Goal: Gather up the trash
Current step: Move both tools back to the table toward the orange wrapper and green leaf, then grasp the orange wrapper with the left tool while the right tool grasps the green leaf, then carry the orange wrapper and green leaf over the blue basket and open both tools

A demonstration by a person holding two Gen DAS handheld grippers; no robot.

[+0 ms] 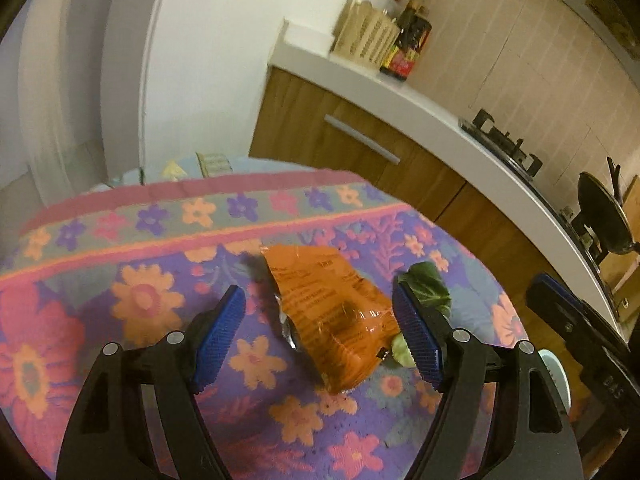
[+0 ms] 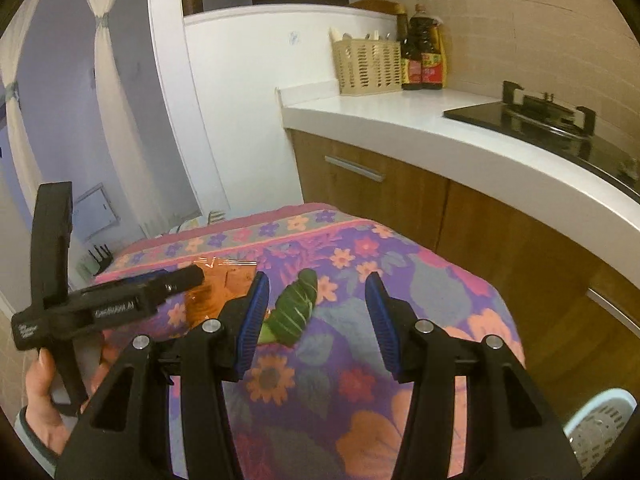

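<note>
The left gripper (image 1: 320,336) hangs over the flowered cloth (image 1: 132,304) with its blue fingers (image 1: 219,340) spread wide apart, holding nothing. Between them lies a crumpled orange wrapper (image 1: 328,312), flat on the cloth; I cannot tell whether either finger touches it. Just beside the wrapper, partly hidden behind the left gripper's right-hand finger, lies a green leaf (image 1: 428,286).

The right gripper (image 2: 318,320) hovers nearby, fingers (image 2: 253,320) also wide apart and empty. In its view the leaf (image 2: 296,308) sits just off the left-hand finger, with the wrapper (image 2: 218,284) further left, partly behind the other gripper's body. The person's left hand (image 2: 44,404) grips that tool's handle. A pale blue basket (image 2: 600,428) shows low at the right edge.

Beyond the cloth runs the kitchen counter (image 2: 384,116) over wooden cupboards (image 2: 380,196), carrying a woven utensil basket (image 2: 368,66), dark sauce bottles (image 2: 422,54) and a black stove (image 2: 532,120).
</note>
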